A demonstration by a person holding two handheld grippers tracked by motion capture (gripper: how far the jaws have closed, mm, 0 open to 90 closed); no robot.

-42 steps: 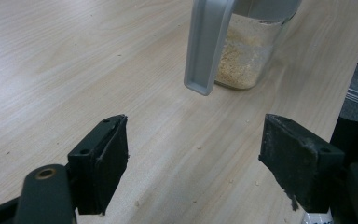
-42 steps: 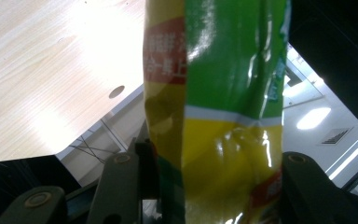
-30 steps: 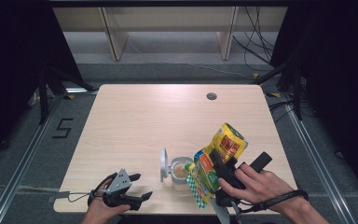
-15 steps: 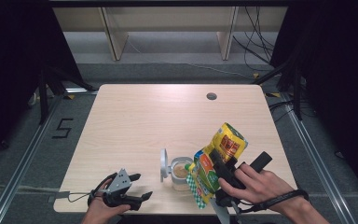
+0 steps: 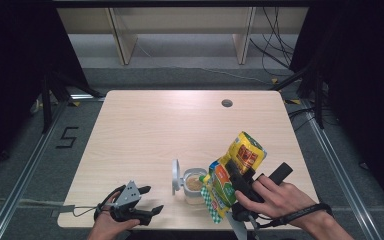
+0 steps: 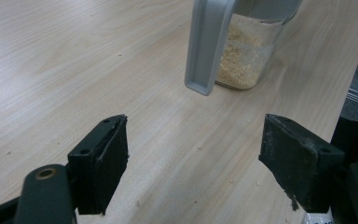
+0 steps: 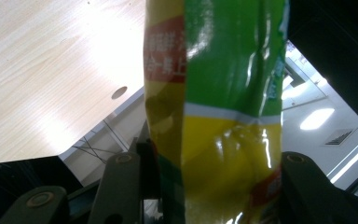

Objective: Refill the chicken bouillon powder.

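R tongs (image 5: 232, 182) clamped on a yellow-green bag (image 5: 232, 170), jaws pressing it from both sides; bag tilted, lower end over the mouth of the jar (image 5: 194, 186). L tongs (image 5: 147, 202) apart, nothing between, low by the near-left table edge in a hand (image 5: 111, 220).

Edges + room: jar sits close to the near edge of the table (image 5: 145, 125), a bit right of centre, its grey lid (image 5: 175, 176) flipped up on the left side. Bag and R hand (image 5: 275, 197) crowd the near-right corner. Whole far half of the tabletop is bare wood, w/ a small round hole (image 5: 226, 103) near the far-right edge. Clear strip between L tongs and jar.

View differences: L tongs view (image 6: 196, 158) shows what the high view can't — jar (image 6: 247, 56) is glass w/ pale tan crumbs inside, lid (image 6: 207, 44) hanging down in front, loose crumbs on the wood. R tongs view (image 7: 205, 186) gives the bag (image 7: 219, 107) up close: glossy, red patch w/ print, plus the table hole (image 7: 119, 92) and table corner behind.
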